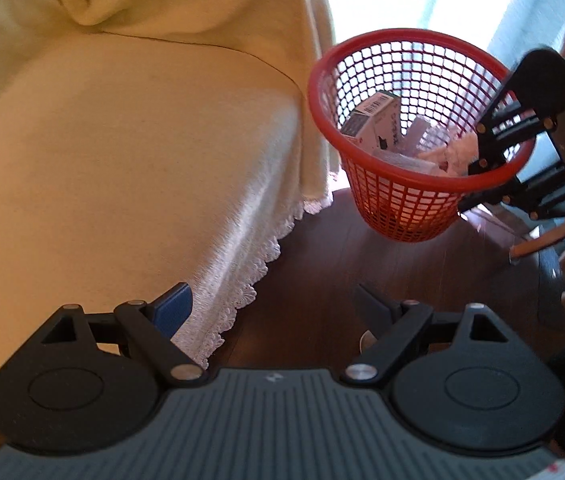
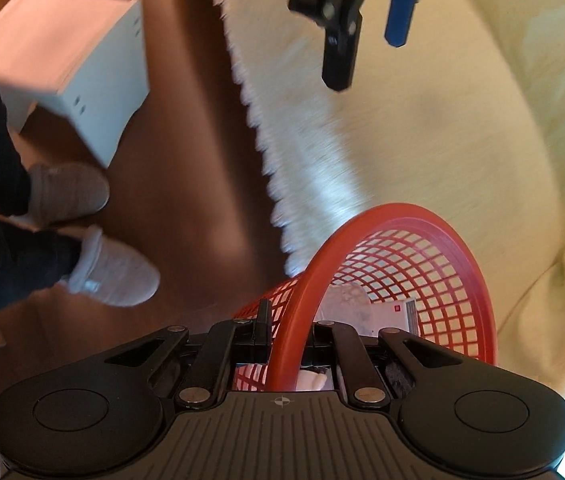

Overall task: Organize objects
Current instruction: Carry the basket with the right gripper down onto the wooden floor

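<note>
The red mesh basket point(image 2: 402, 264), with a small carton point(image 1: 374, 120) and what may be crumpled tissue inside, hangs above the wood floor point(image 1: 322, 264) beside the cream-covered bed point(image 1: 122, 140). The right claw point(image 2: 286, 332) is pinched on its rim. The left claw point(image 1: 274, 304) is spread wide, holding nothing, well apart from the basket.

The left wrist view looks steeply down over its own wide-spread claw point(image 1: 270, 308) at the cream bedspread point(image 1: 122, 140) and dark wood floor point(image 1: 322, 280), with the red mesh basket point(image 1: 418, 176) near, up and to the right. The right wrist view sits right at the basket's rim, facing down past it to the floor. Both views share the basket, bedspread, lace edge and floor, and each catches the other claw.
</note>
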`<state>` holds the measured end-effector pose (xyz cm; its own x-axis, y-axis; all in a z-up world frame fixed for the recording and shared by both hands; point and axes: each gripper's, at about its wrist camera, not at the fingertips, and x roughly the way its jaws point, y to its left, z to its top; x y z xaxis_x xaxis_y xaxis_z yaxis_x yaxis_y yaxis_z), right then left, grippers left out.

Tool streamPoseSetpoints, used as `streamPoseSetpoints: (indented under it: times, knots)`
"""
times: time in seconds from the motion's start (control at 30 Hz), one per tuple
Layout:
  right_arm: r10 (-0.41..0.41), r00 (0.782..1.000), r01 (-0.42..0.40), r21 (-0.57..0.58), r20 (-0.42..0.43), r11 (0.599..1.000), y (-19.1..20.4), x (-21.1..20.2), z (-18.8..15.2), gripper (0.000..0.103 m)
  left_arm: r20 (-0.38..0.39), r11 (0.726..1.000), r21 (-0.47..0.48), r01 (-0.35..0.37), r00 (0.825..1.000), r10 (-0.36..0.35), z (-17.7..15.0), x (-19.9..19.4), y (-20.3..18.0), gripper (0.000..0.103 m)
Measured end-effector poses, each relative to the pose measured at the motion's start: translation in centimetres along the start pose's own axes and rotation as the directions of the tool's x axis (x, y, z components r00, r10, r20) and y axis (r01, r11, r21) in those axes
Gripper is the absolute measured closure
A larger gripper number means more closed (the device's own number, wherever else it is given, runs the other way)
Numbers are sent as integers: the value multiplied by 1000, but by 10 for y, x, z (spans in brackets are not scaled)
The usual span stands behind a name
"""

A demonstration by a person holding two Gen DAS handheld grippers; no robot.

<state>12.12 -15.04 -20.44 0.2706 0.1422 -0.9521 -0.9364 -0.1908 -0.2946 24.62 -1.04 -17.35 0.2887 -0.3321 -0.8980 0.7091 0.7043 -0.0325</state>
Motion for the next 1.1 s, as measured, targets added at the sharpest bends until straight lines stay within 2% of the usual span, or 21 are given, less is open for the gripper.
streamPoseSetpoints:
  times: [0.2,0.4,0.73,0.9,1.1]
  knots:
    - [13,1000,-13,-38,-10,999,41,52,-6,97,-36,982,185,34,999,-27,-42,43,-43,18]
    - [14,1000,-12,-91,20,996,77,126,-15,97,-67,949,312,47,997,-27,-78,103,-58,18]
    - [-16,998,26,-156,66,987,96,256,-30,97,-113,939,341,43,994,-5,-119,196,-56,18]
    - [-14,996,27,-158,83,987,91,305,-30,97,-127,940,338,50,992,-7,-131,220,-52,18]
    - [-20,992,35,-116,125,993,94,338,-29,97,-133,950,308,48,991,-7,-150,234,-44,18]
